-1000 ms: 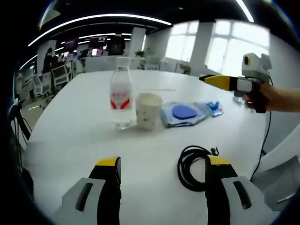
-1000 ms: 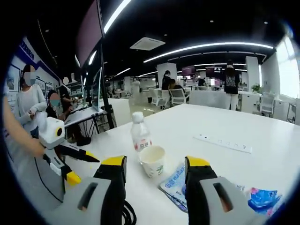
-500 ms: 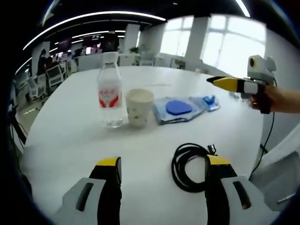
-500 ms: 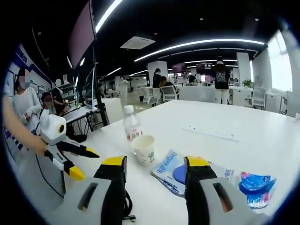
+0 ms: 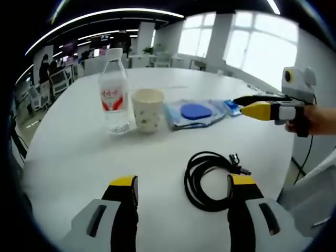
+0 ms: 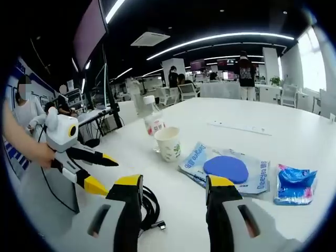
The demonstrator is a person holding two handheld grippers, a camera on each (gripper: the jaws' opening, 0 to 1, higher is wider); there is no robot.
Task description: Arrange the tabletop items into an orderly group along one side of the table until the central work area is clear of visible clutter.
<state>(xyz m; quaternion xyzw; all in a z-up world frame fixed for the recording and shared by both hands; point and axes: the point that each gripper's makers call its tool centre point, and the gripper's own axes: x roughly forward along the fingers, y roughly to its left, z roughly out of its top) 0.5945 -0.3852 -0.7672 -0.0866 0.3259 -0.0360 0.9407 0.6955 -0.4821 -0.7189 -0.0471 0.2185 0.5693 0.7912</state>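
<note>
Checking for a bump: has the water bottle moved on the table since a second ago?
No. The water bottle keeps its spot just left of the paper cup; only the camera shifted.

You can't read any text here: the water bottle (image 5: pixel 114 89) carries a red and white label and the blue packet (image 6: pixel 226 169) bears print, both too blurred.
</note>
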